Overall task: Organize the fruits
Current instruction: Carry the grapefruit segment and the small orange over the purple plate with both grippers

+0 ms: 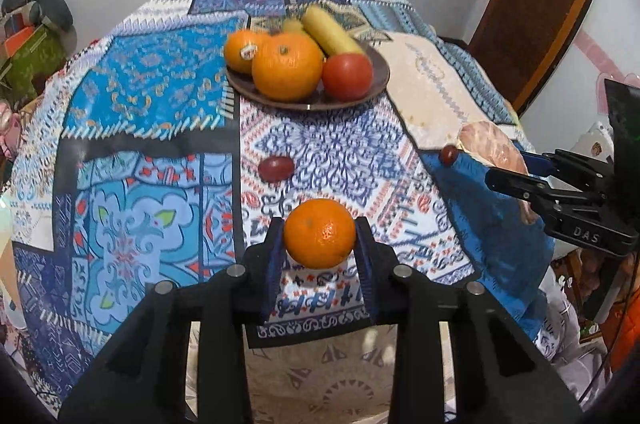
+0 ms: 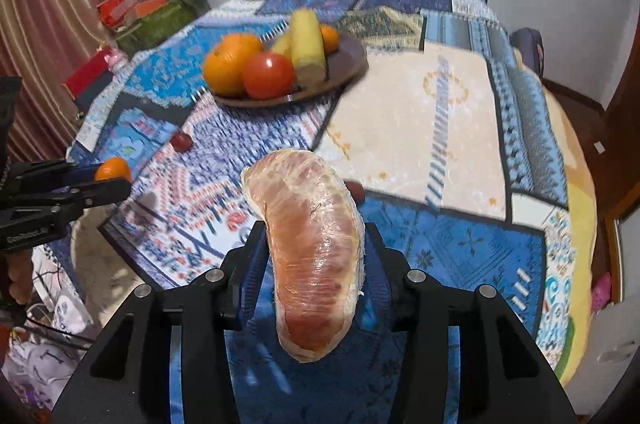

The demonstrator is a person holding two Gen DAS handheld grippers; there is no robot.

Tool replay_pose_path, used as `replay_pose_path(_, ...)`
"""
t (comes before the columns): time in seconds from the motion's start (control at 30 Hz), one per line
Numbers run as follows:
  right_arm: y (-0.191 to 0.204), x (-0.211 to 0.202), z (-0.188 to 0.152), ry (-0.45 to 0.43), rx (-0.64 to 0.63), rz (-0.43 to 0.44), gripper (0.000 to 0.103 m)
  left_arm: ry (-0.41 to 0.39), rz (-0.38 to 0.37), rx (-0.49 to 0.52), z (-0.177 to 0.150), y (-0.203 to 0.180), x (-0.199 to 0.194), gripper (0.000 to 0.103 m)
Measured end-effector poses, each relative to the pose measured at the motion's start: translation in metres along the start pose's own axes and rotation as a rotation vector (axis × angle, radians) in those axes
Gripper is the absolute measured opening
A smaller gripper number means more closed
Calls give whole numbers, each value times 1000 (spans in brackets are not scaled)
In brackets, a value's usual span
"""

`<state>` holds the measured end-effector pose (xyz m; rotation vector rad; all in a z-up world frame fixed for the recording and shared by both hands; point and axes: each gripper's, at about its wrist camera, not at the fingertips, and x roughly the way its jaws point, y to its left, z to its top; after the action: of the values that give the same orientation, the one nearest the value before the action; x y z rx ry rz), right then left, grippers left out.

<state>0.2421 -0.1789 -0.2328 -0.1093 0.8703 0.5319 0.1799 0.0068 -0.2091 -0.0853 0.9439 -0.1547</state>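
My left gripper [image 1: 320, 236] is shut on a small orange mandarin [image 1: 319, 233], held above the near edge of the patterned tablecloth. My right gripper [image 2: 316, 252] is shut on a large peeled pomelo segment [image 2: 310, 256]; the segment also shows in the left wrist view [image 1: 494, 146], at the right. A brown plate [image 1: 378, 64] at the far middle holds two oranges [image 1: 287, 66], a tomato [image 1: 347, 76] and a banana [image 1: 330, 30]. Two dark red grapes lie loose on the cloth, one mid-table [image 1: 276, 168] and one [image 1: 449, 155] beside the pomelo segment.
The table is covered by a blue patchwork cloth [image 1: 152, 96]. Clutter with a green bag [image 2: 160, 20] sits beyond the table's far left. A wooden door [image 1: 540, 4] stands at the right. A curtain [image 2: 44, 44] hangs on the left.
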Motion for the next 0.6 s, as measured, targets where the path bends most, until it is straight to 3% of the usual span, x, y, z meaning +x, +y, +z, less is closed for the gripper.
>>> replay_pose_path(0.6,7,-39,55,-196,-24,-46,43,-193,9,25,67,-4,-40,34)
